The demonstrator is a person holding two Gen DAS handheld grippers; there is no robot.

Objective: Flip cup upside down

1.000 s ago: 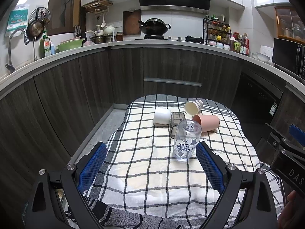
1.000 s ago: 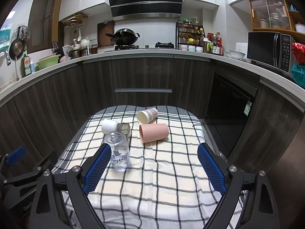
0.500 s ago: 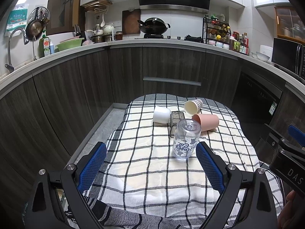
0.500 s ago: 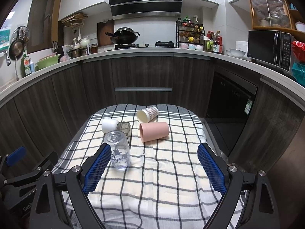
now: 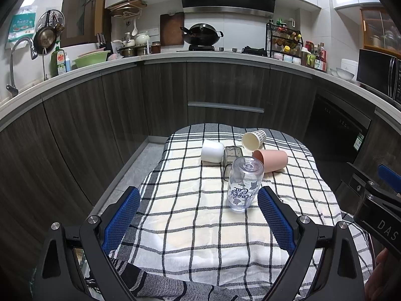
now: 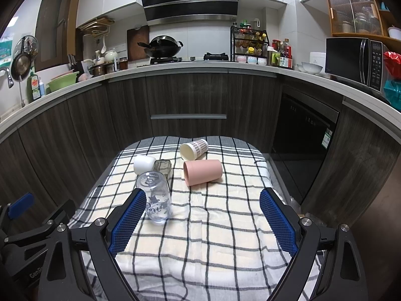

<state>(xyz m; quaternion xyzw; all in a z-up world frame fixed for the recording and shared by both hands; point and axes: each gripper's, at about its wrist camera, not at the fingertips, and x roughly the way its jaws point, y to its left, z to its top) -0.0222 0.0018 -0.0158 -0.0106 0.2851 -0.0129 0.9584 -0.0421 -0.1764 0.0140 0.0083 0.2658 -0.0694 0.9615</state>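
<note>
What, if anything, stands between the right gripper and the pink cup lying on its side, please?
Nothing visible does. The pink cup lies ahead of the open right gripper, with only bare checked cloth between them. The clear glass stands off by the gripper's left finger, outside that path.

Clear cup (image 5: 244, 184) inverted; fingers (image 5: 120, 222) spread.
</note>
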